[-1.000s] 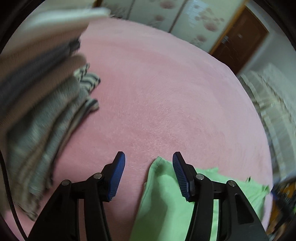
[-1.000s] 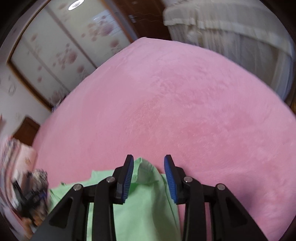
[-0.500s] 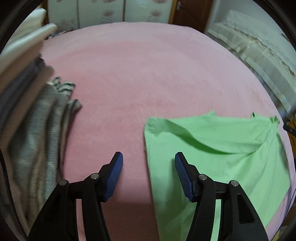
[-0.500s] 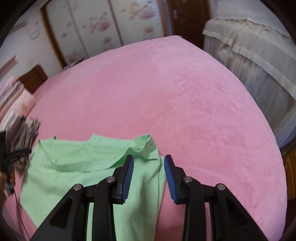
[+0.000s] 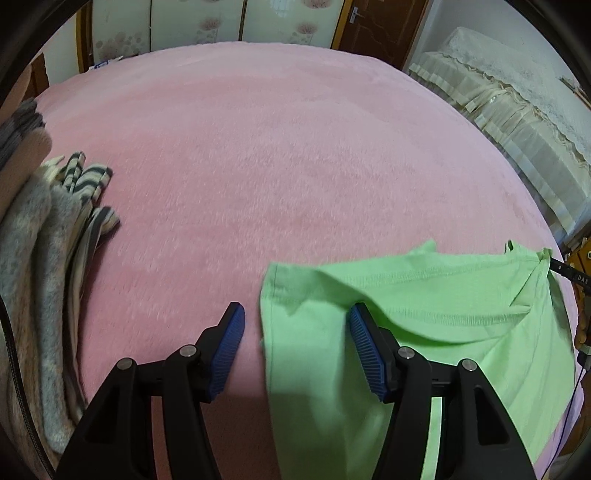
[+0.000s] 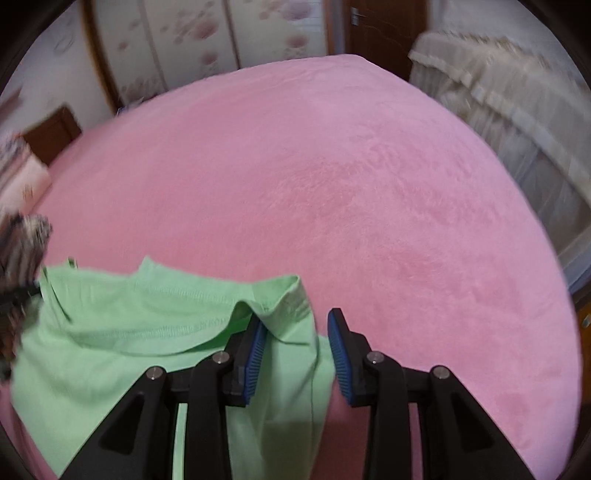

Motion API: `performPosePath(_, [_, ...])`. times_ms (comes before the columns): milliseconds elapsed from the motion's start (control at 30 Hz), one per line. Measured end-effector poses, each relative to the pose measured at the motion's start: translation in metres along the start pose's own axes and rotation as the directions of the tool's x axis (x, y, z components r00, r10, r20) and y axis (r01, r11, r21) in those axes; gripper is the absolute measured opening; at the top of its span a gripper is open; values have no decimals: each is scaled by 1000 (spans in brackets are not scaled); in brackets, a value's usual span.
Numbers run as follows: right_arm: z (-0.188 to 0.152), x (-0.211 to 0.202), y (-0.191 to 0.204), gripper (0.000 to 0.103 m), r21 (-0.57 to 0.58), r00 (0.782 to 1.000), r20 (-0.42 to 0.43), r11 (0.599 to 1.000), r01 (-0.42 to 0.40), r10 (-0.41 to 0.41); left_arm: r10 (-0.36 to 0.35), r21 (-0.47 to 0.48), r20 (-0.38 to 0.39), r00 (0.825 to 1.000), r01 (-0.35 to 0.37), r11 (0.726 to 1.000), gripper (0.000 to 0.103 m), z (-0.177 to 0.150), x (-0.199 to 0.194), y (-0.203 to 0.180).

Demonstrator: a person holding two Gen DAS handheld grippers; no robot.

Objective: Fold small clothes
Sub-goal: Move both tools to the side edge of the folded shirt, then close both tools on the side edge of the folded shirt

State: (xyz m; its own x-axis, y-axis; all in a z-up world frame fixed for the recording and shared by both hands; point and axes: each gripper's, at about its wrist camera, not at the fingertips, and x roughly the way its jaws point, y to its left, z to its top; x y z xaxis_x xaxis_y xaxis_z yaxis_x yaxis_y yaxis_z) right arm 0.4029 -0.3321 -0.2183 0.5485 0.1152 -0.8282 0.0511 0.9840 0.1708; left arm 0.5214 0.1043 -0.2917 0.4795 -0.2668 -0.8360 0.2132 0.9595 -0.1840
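Observation:
A light green garment [image 5: 424,321] lies on the pink blanket [image 5: 277,155], rumpled with a raised fold across it. My left gripper [image 5: 295,336] is open above the garment's left corner; the cloth edge runs between its blue pads, untouched. In the right wrist view the same garment [image 6: 147,332] spreads to the lower left. My right gripper [image 6: 295,343] is open over its right corner, with the left pad [image 6: 255,354] against a raised fold.
A pile of grey, striped and beige clothes [image 5: 40,236] lies along the left side of the blanket. A cream lace-covered piece of furniture [image 5: 517,107] stands to the right. Wardrobe doors [image 6: 221,40] and a brown door [image 6: 384,26] are behind.
Both grippers pulled back and up from the garment, so more of it shows, spread flat. The right gripper's jaws have widened; the left stays open.

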Motion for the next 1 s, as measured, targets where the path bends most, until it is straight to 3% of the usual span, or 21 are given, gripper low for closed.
performPosePath(67, [1, 2, -5, 27, 47, 1000, 13, 999, -19, 18, 4, 3, 16, 1000, -4, 1000, 39, 3, 2, -4])
performPosePath(100, [2, 4, -6, 21, 64, 1000, 13, 998, -26, 25, 6, -1, 20, 1000, -6, 1000, 23, 4, 3, -4])
performPosePath(133, [2, 6, -7, 17, 83, 999, 9, 996, -31, 31, 16, -4, 22, 1000, -16, 1000, 14, 4, 2, -6])
performPosePath(233, [1, 10, -5, 11, 95, 1000, 1, 995, -15, 15, 34, -21, 35, 999, -34, 999, 7, 3, 2, -5])
performPosePath(400, [1, 10, 4, 5, 65, 1000, 16, 998, 12, -13, 67, -13, 76, 995, -66, 998, 4, 2, -7, -4])
performPosePath(733, [0, 0, 3, 4, 64, 994, 101, 997, 34, -41, 113, -32, 165, 980, -109, 994, 3, -3, -25, 7])
performPosePath(1000, [-1, 11, 3, 4, 61, 994, 65, 994, 85, -89, 185, 13, 91, 978, -187, 982, 6, -10, -2, 1])
